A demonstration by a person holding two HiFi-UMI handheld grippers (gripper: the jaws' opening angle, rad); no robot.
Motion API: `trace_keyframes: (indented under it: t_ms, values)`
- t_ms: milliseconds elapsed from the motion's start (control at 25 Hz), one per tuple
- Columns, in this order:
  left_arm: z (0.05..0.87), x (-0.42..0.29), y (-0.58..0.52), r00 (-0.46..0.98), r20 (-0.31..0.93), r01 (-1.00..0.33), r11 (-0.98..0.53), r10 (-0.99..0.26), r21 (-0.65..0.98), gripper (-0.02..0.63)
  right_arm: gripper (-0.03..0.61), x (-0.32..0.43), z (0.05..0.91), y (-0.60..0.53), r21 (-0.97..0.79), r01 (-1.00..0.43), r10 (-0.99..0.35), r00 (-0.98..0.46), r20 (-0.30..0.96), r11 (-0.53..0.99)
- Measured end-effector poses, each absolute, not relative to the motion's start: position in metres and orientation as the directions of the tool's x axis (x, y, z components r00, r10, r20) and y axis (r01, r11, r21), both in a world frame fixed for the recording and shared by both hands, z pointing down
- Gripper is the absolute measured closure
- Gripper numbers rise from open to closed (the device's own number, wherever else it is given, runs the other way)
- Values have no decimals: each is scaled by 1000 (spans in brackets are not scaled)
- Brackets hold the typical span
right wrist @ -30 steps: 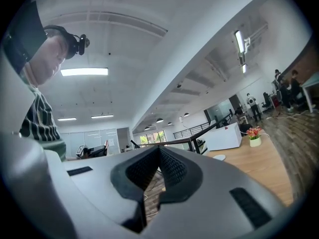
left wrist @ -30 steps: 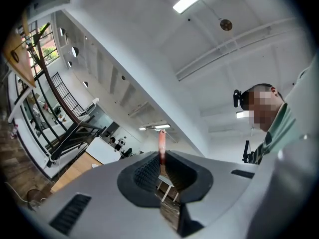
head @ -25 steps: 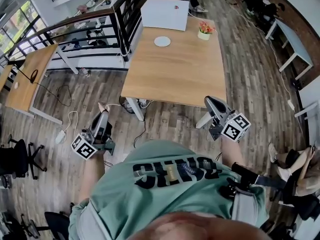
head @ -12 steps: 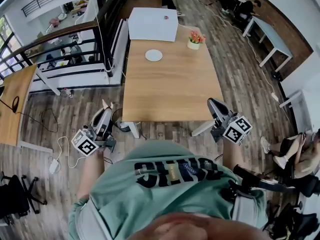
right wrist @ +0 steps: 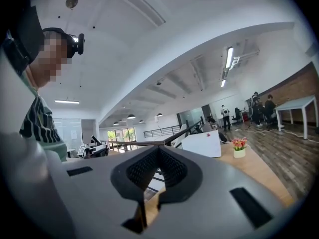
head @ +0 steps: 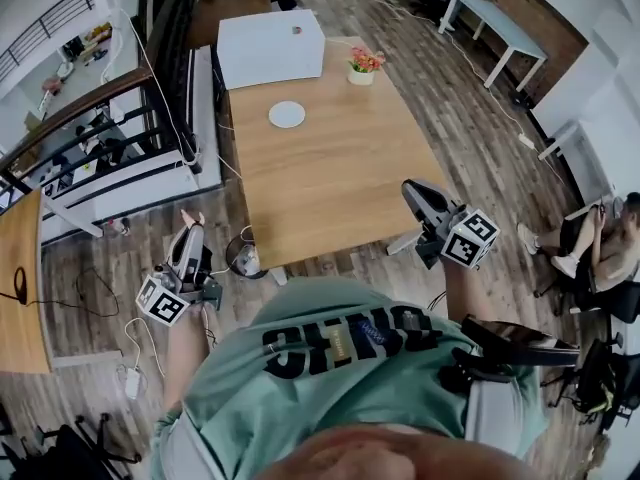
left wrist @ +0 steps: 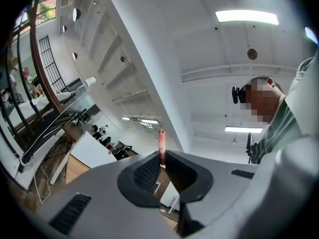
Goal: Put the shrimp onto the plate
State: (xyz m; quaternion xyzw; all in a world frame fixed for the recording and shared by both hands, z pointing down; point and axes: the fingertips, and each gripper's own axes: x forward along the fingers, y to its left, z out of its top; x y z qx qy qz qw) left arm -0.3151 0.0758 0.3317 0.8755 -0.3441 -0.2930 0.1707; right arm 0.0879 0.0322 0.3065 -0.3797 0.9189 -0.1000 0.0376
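A small white plate [head: 287, 114] lies on the far part of a wooden table [head: 330, 178]. My left gripper [head: 187, 230] is held off the table's near left corner, over the floor, shut on a thin pink shrimp [head: 183, 216]. In the left gripper view the shrimp [left wrist: 161, 142] sticks up from between the closed jaws of that gripper [left wrist: 162, 156]. My right gripper [head: 410, 190] hovers at the table's near right edge. The right gripper view shows its jaws [right wrist: 158, 151] shut with nothing in them.
A white box [head: 271, 48] and a small flower pot [head: 361, 68] stand at the table's far end, also the box [right wrist: 202, 144] and pot [right wrist: 239, 146] in the right gripper view. A black railing [head: 150, 98] runs along the left. Cables lie on the wooden floor [head: 130, 368].
The view has swung and the table now sits closer and more to the left. Both grippers keep about the same pose, the left one still pinching the shrimp.
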Motion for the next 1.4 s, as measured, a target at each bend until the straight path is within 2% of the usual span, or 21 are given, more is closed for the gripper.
trace_keyframes:
  t_ms: [480, 640, 880, 1200, 1400]
  values:
    - [344, -291, 7, 550, -355, -560, -649, -756, 515, 581, 574, 106, 316, -76, -230, -630, -646, -763, 5, 742]
    - [338, -264, -25, 456, -333, -650, -564, -825, 509, 580, 574, 123, 320, -147, -220, -557, -570, -821, 5, 800]
    - [326, -227, -64, 350, -317, -709, -470, -881, 525, 581, 574, 145, 320, -240, -223, -450, -468, -883, -34, 865]
    - [318, -202, -80, 277, -223, -786, -353, -935, 507, 580, 574, 153, 353, -298, -319, -355, -396, -915, -73, 879]
    - [327, -219, -93, 302, -210, -778, -368, -930, 510, 580, 574, 133, 366, -298, -328, -364, -403, -913, -58, 872]
